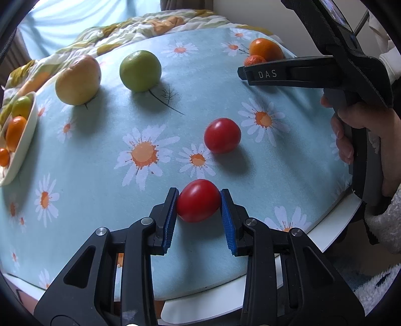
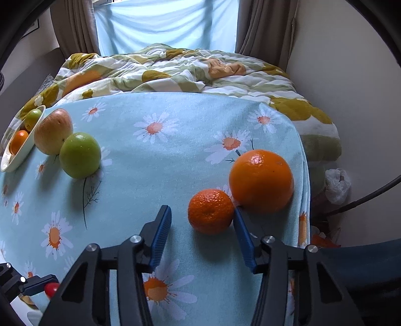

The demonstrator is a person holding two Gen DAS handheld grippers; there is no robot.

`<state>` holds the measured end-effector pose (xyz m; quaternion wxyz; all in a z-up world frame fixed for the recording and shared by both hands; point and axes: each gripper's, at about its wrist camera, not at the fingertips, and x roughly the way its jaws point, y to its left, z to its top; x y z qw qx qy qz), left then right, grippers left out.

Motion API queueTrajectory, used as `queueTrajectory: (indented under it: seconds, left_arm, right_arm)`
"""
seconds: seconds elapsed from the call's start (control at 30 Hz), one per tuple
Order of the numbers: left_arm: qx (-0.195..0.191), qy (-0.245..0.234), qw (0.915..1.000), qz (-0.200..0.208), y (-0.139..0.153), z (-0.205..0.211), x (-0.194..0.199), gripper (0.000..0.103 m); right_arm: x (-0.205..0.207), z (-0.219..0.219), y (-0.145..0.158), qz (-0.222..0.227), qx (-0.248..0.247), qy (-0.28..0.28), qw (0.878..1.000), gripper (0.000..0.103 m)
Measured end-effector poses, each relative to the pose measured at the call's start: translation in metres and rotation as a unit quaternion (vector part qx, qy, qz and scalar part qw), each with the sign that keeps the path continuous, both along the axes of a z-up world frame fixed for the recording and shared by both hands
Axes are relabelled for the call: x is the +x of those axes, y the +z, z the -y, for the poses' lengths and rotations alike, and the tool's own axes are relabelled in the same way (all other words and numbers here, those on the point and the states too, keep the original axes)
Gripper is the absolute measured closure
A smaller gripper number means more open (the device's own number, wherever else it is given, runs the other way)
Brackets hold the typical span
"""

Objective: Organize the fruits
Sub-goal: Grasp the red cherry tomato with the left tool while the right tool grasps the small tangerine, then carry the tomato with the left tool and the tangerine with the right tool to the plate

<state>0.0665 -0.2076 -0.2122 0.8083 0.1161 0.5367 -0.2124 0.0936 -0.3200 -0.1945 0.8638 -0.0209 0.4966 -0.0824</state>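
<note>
1. Nearest me on the pale-blue daisy-print tablecloth, my left tongs clamp a small red tomato.
2. My right tongs straddle a small dimpled mandarin, one pad apart from it.
3. Beyond, a rumpled green-and-white quilt meets a curtained window.

Soft daylight enters through the pale blue curtained window at the far end, leaving both views bright. Fruits cast diffuse shadows toward the cameras on the light blue daisy-print tablecloth. Fisheye bending curves edges; corners vignette black. Focus stays sharp.
</note>
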Motion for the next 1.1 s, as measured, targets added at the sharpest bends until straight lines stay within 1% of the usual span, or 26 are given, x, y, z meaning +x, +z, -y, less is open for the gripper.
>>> queueTrajectory:
  seconds: [0.03, 0.07, 0.4, 0.63, 0.8, 0.93, 1.1]
  left_arm:
    - [0.000, 0.000, 1.0000, 0.001, 0.000, 0.000, 0.001, 0.065]
    - [0.001, 0.000, 1.0000, 0.002, 0.000, -0.001, 0.000, 0.065]
    - [0.014, 0.017, 0.9997, 0.014, 0.000, -0.009, 0.007, 0.065]
    - [0.018, 0.023, 0.9991, 0.030, 0.010, -0.011, 0.010, 0.065]
    - [0.015, 0.024, 0.9986, 0.044, 0.023, -0.012, 0.008, 0.065]
    - [0.001, 0.032, 0.9979, 0.055, 0.038, -0.017, 0.009, 0.065]
    - [-0.006, 0.046, 0.9955, 0.083, 0.062, -0.031, 0.013, 0.065]
  right_arm:
    - [0.000, 0.001, -0.001, 0.000, -0.005, -0.003, 1.000, 0.068]
    - [0.000, 0.002, -0.001, 0.000, -0.003, -0.004, 1.000, 0.070]
    - [-0.003, 0.008, 0.003, 0.009, 0.004, -0.001, 1.000, 0.070]
    - [-0.009, 0.004, 0.012, 0.016, 0.008, 0.003, 1.000, 0.070]
    - [-0.013, -0.001, 0.026, 0.024, 0.011, 0.011, 1.000, 0.070]
    - [-0.016, -0.007, 0.044, 0.034, 0.007, 0.020, 0.999, 0.070]
    - [-0.017, -0.016, 0.068, 0.046, 0.003, 0.033, 0.998, 0.070]
